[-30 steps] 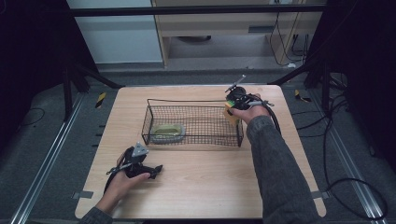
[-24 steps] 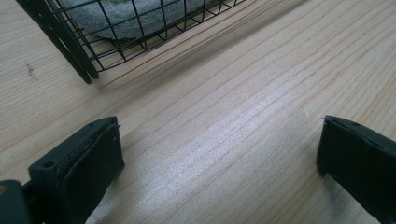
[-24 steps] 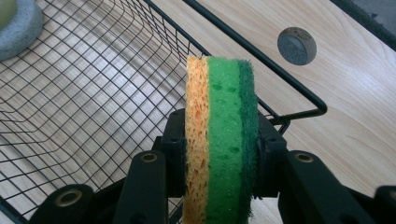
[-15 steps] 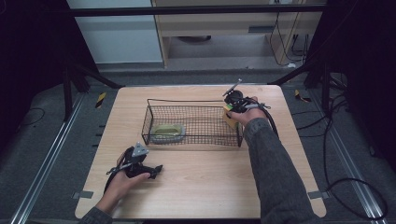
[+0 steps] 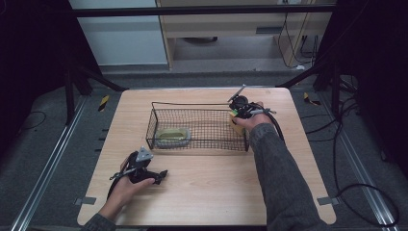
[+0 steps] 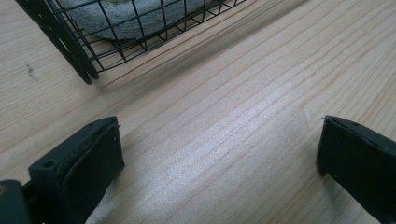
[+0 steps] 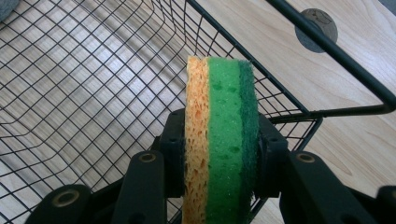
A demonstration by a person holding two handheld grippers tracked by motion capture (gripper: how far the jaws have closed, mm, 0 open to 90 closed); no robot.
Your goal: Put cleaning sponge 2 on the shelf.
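Gripping a layered sponge of orange foam, green foam and a dark green scouring face (image 7: 219, 140), the right gripper (image 5: 239, 107) is clamping it edge-on between its two black jaws, so the sponge is standing upright with its layers running away from the camera. Seen from the right gripper view, the sponge is hovering just inside the black wire mesh basket (image 5: 153, 130), close to one of its corners, with the mesh floor below and the dark top rail passing just beyond it. From the high view this gripper is sitting at the basket's right end, the person's grey-sleeved forearm (image 5: 279, 178) reaching up to it.

Resting on the pale wooden table (image 5: 211, 192), the left gripper (image 5: 156, 177) is lying in front of the basket's left corner, well apart from the sponge. Its jaws are standing wide apart with bare wood between them.

Inside the basket, at its left end, a grey and pale green pad (image 5: 172, 136) is lying flat on the mesh.
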